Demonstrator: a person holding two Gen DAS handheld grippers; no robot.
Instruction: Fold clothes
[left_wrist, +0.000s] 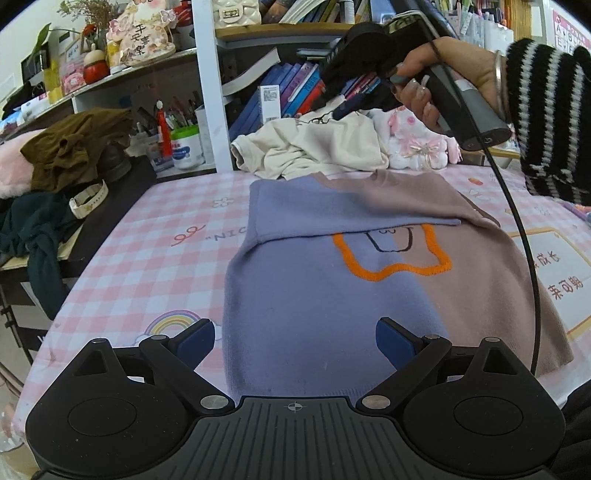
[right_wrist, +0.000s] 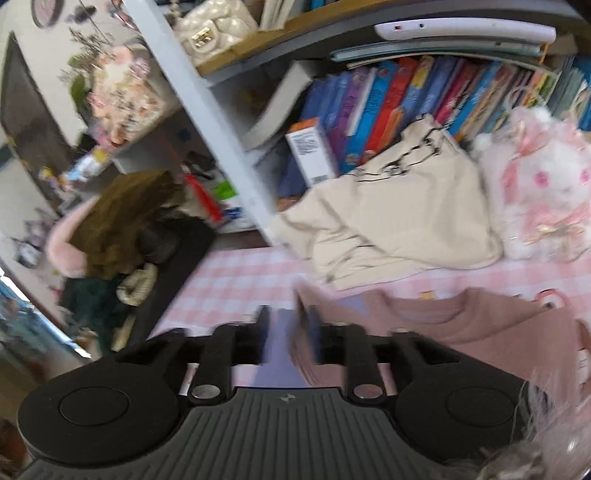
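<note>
The sweater (left_wrist: 332, 295), half blue and half brownish pink, lies flat on the pink checked table cover (left_wrist: 147, 251). One sleeve is already folded across the chest, so I think the fold is only partly done. The left gripper (left_wrist: 295, 338) hovers low over the near hem with its fingers spread wide and nothing between them, probably ready to take the hem. The right gripper (right_wrist: 286, 334) is high above the far edge of the sweater. Its view is blurred, and a small gap shows between its fingers; in the left view it seems to hold nothing. Behind the sweater a cream shirt (left_wrist: 314, 147) lies crumpled, touching its collar, and beside it sits a pink plush toy (left_wrist: 417, 144). Both leave little room on the far side. A black cable (left_wrist: 524, 236) hangs across the right part of the sweater and could catch the cloth.
</note>
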